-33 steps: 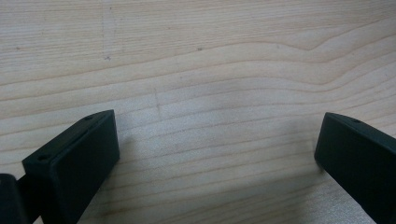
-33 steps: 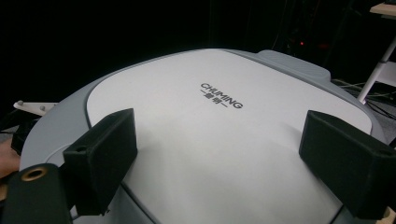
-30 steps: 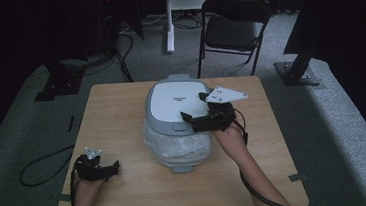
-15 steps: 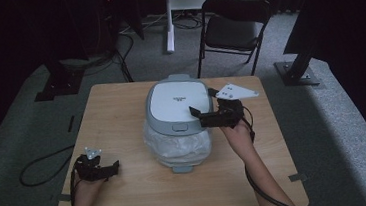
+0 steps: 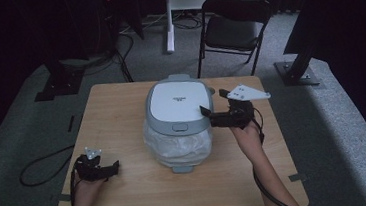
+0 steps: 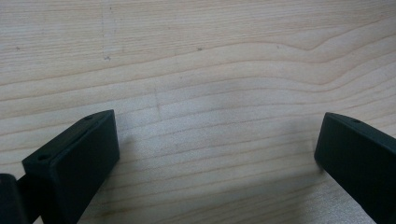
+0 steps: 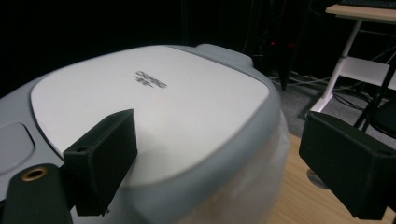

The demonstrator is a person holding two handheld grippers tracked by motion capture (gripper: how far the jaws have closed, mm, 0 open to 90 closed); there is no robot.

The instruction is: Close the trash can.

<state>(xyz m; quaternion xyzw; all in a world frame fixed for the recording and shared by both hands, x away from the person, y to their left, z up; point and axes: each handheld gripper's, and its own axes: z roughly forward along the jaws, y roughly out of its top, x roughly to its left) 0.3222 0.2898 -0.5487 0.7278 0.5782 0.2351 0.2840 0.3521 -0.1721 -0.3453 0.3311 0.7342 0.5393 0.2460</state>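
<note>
Dark floor and a folding chair (image 5: 234, 25) lie beyond the wooden table (image 5: 121, 113); a grey-lidded rice cooker (image 5: 177, 121) sits mid-table; the right gripper (image 5: 212, 116) gapes wide at the cooker's lid edge, holding nothing; well left of the cooker, the left gripper (image 6: 217, 154) hangs wide open over bare wood; its own view shows grain the high view blurs.

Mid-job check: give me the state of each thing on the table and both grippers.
Rice cooker: upright, lid closed.
Left gripper: open, low over the bare table, holding nothing.
Right gripper: open, at the lid's right edge, holding nothing.
</note>
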